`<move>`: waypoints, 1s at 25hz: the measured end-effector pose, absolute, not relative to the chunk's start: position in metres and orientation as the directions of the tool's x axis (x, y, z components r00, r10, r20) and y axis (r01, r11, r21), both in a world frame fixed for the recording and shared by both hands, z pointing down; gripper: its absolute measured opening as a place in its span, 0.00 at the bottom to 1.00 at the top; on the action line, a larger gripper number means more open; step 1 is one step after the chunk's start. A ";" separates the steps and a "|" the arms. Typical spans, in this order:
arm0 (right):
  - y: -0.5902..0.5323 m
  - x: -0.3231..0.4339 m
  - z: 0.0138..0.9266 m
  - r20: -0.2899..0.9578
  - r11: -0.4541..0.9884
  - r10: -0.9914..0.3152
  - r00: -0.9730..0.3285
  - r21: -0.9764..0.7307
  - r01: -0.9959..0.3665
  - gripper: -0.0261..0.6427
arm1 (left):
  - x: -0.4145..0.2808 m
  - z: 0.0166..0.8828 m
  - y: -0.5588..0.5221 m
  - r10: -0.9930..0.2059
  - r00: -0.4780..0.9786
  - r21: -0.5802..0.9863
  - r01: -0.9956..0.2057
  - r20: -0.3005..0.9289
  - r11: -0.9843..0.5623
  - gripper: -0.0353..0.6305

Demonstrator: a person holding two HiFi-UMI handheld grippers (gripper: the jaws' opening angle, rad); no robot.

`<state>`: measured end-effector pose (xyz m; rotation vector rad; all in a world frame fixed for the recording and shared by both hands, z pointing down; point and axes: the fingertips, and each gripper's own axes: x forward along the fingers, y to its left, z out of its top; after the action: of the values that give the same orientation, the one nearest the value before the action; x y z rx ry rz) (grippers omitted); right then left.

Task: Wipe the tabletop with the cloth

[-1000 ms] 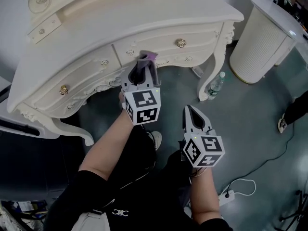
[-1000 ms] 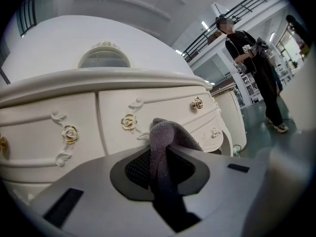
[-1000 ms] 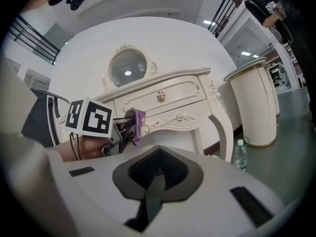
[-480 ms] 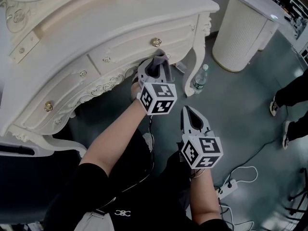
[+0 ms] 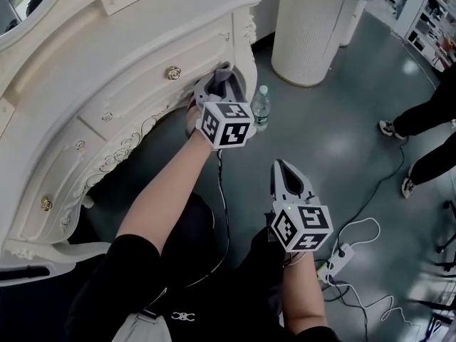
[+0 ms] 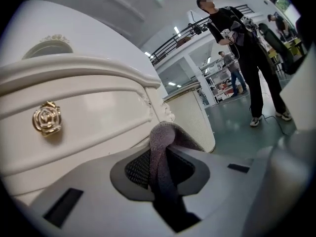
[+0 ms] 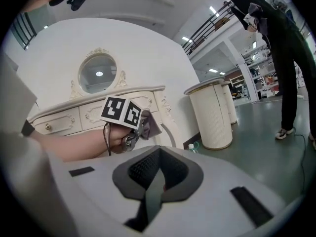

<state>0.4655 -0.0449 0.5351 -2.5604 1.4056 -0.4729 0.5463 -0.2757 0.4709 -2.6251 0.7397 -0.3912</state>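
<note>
My left gripper (image 5: 225, 75) has its two jaws pinched shut on the one cloth (image 6: 161, 151). It is a dark grey fold that bulges up past the tips and runs back down between the pads. My right gripper (image 5: 281, 168) has its two jaws pressed together with nothing between them.

The cloth sits in front of the drawer face of the single white dressing table (image 5: 121, 84), just beside one gold rose-shaped knob (image 6: 47, 118) and below the table's top edge, not on the top itself. In the head view I count two gold knobs on the drawer fronts.

My left arm is stretched forward and up, forearm bare, and the gripper points at the table near its carved corner leg. My right hand stays low and close to my body, and its gripper points forward over the grey floor.

Further out stand one water bottle (image 5: 261, 108) by the table leg and one round ribbed white cabinet (image 5: 306, 34). One power strip (image 5: 335, 261) lies on the floor, and one person in black (image 6: 247, 48) stands well apart.
</note>
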 end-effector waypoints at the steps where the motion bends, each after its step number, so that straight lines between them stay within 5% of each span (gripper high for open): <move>1: -0.043 0.468 0.535 0.189 -0.544 -0.839 0.511 -0.305 -0.781 0.05 | 0.551 0.472 -0.274 -0.544 0.825 -0.440 -0.435 0.155 -0.785 0.15; 18: -0.056 0.518 0.498 0.126 -0.614 -0.787 0.604 -0.256 -0.746 0.05 | 0.547 0.422 -0.215 -0.263 0.963 -0.089 -0.258 0.053 -0.962 0.16; 25: -0.090 0.553 0.394 0.131 -0.625 -0.778 0.614 -0.255 -0.737 0.05 | 0.548 0.359 -0.200 -0.151 0.978 0.042 -0.158 0.146 -0.987 0.16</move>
<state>0.5534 -0.0897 0.3944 -2.6619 1.2614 -0.3427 0.5485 -0.1996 0.3588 -3.1771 0.2482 -0.2276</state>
